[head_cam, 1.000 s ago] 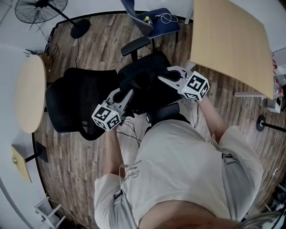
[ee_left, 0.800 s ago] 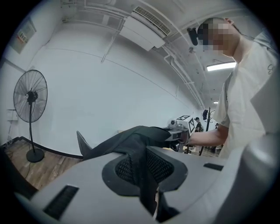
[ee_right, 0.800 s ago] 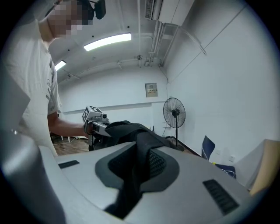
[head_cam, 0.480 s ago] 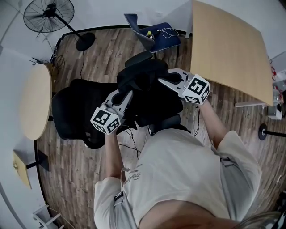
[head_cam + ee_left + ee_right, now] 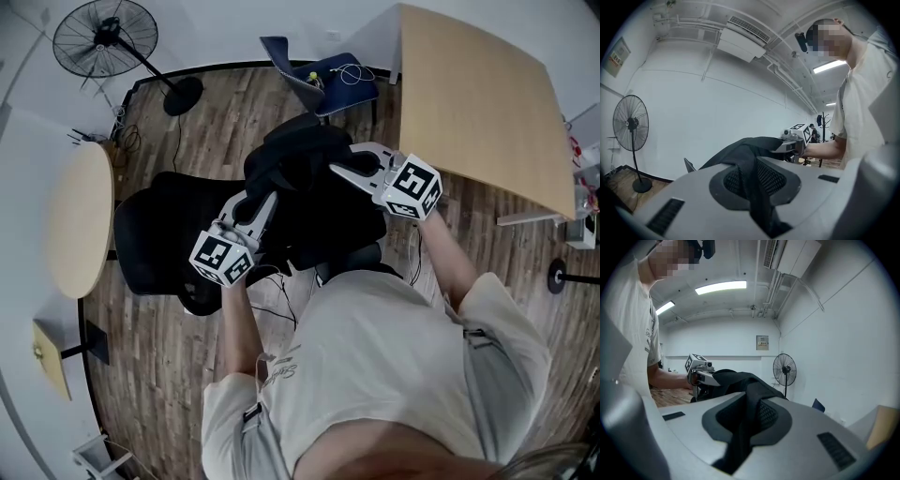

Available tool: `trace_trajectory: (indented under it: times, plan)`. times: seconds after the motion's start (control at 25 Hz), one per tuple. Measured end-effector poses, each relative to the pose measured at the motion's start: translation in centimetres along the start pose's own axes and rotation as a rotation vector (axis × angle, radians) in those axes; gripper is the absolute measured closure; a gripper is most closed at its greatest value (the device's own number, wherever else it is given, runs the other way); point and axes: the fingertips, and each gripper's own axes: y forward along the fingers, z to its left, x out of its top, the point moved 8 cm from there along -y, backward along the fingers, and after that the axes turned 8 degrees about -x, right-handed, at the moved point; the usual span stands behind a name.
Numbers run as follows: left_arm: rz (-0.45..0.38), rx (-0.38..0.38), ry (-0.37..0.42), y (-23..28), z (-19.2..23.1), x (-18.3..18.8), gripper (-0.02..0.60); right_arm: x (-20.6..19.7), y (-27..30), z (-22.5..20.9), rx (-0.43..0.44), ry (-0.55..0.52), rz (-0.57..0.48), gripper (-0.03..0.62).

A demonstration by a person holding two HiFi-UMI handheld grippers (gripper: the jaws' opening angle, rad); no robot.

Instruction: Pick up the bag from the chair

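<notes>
Hanging bag (image 5: 302, 183): we hold it between both grippers, over the chair (image 5: 157, 234)
Left gripper (image 5: 255, 204): clamped on its fabric
Right gripper (image 5: 349, 170): clamped on it too

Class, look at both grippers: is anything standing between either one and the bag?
Nothing visible does. The left gripper and the right gripper are each shut on black fabric of the bag.
</notes>
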Motion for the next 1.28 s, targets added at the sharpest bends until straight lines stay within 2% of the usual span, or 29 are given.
trace_trajectory:
  times: [0.68,1.28]
  plan:
    - [0.01,0.016,0.03,0.2,-1.4,0.3,0.531,0.0,-1.1,0.4,0.01,0.014,-0.017,0.565]
    - [0.033,0.013,0.01,-0.4,-1.5,-1.1,0.531,-1.0,-0.9,1.4,0.013,0.007,0.008,0.566]
